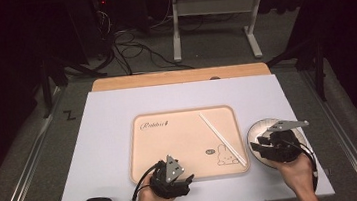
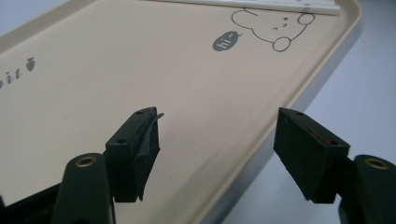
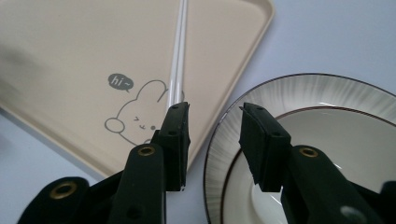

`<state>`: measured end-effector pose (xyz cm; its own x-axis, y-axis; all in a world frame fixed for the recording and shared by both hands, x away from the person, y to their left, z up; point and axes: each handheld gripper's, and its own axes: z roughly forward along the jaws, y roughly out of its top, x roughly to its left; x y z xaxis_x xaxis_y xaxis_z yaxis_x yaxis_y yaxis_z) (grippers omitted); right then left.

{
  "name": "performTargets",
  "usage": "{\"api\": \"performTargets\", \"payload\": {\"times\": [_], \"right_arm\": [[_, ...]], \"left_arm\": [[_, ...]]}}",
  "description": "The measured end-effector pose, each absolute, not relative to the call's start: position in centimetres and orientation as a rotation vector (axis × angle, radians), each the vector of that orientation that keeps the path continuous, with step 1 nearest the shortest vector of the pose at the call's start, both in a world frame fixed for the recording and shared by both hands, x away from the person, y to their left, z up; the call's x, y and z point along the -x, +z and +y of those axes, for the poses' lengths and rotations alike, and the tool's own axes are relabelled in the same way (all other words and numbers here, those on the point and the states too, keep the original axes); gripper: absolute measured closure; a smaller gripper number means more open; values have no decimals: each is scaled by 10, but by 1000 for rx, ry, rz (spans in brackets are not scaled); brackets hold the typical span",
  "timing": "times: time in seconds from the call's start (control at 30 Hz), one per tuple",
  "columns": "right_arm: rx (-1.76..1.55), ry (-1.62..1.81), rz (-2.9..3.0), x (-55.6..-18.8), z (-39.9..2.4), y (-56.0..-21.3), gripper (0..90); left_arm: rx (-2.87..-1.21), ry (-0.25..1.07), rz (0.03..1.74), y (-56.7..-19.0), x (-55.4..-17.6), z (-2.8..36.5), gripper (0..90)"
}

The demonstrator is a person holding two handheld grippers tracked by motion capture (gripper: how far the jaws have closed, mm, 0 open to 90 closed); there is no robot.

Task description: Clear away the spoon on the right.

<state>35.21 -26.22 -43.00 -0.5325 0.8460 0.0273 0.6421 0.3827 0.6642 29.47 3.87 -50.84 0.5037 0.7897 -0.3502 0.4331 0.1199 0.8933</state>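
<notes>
Plate sits on the worktop, just right of the tray: rigid, glazed, slippery, breakable; grip its rim. Right claw stands spread, empty, over that rim. Left claw stands spread over the tray edge. High view shows chopsticks full length; right claw view shows rim streaks.

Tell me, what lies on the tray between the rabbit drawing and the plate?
A pair of white chopsticks lies slantwise on the tray, between the rabbit drawing and the plate. The high view shows it best; the right gripper view shows it too.
</notes>
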Motion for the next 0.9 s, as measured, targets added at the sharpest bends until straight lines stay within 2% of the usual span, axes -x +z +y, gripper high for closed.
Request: {"api": "performTargets", "payload": {"times": [0.3, 0.9], "right_arm": [[-1329, 899, 2295, -350, -277, -421, 635], [-1365, 532, 2310, -358, -295, -427, 611]], "left_arm": [[-1523, 364, 1095, -509, -294, 38, 315], [-1546, 372, 1080, -512, -293, 32, 315]]}}
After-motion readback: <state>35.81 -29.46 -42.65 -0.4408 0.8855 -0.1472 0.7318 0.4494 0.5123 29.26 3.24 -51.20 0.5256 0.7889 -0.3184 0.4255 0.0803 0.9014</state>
